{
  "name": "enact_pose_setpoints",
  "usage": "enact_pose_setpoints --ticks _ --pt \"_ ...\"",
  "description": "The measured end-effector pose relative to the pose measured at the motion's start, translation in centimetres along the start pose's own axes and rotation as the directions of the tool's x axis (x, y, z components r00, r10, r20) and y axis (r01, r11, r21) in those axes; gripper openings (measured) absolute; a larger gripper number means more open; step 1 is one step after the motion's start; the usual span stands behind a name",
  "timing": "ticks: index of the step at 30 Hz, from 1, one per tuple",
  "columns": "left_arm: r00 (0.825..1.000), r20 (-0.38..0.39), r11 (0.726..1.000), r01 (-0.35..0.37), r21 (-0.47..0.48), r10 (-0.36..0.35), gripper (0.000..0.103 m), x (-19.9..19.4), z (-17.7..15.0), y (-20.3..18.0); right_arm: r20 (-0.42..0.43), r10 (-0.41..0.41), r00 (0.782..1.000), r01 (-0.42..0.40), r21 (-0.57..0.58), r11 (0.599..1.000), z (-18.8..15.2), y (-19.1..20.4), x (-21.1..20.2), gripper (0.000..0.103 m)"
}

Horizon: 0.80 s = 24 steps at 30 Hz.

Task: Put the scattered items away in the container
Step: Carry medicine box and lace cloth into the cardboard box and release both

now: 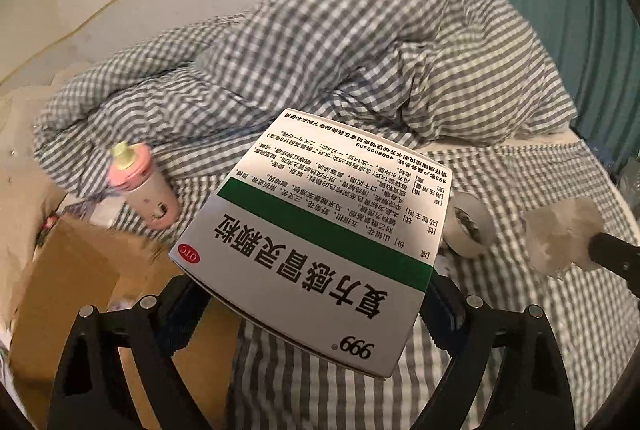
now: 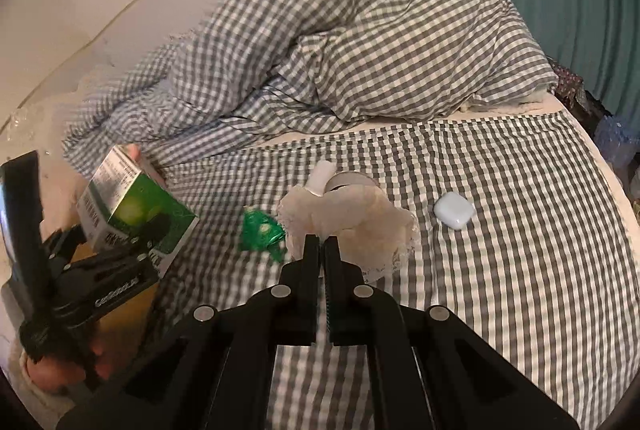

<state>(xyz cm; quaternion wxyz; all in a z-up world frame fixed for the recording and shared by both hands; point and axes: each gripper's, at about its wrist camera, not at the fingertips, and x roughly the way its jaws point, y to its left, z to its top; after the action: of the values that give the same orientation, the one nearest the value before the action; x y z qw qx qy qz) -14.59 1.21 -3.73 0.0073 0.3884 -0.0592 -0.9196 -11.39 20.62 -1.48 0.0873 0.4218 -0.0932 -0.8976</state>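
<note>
A white and green medicine box [image 1: 320,230] hangs tilted above the bed, with my left gripper [image 1: 314,290] shut on its sides. The right wrist view shows the same box [image 2: 136,206] in that gripper [image 2: 120,250], over the left edge of the bed. My right gripper [image 2: 322,242] is shut on a crumpled white tissue [image 2: 348,218], lifted off the sheet; in the left wrist view the tissue [image 1: 560,234] appears at the right. An open cardboard box [image 1: 80,270] sits low on the left.
On the checked sheet lie a pink bottle [image 1: 140,186], a tape roll [image 1: 470,228], a green wrapper [image 2: 260,230] and a white earbud case [image 2: 454,210]. A heaped checked duvet [image 2: 360,50] fills the back. A hand [image 2: 52,370] holds the left gripper.
</note>
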Motion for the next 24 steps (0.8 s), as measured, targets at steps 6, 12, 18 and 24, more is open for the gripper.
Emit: enact_pose_setpoints --ticks 6,12,18,24 --pt "0.996 0.081 0.999 0.036 -0.005 -0.035 0.093 -7.3 -1.6 0.6 0.056 0.005 0.998 -0.004 -0.022 1.0 -2.2 1.7 -5.6 0.003" --pt "0.995 0.091 0.999 0.041 -0.017 -0.039 0.093 -10.5 -3.5 1.7 0.06 -0.008 0.998 0.01 -0.032 0.999 -5.1 2.3 -8.4 0.003" --pt "0.995 0.097 0.999 0.029 -0.036 -0.025 0.093 -12.6 -5.5 3.6 0.046 -0.011 0.999 0.014 -0.062 0.998 -6.8 4.3 -9.3 0.003" --pt "0.995 0.1 0.997 0.001 -0.077 0.007 0.093 -13.6 -6.5 7.1 0.033 0.019 0.999 -0.015 -0.124 0.992 -6.6 8.2 -8.7 0.003"
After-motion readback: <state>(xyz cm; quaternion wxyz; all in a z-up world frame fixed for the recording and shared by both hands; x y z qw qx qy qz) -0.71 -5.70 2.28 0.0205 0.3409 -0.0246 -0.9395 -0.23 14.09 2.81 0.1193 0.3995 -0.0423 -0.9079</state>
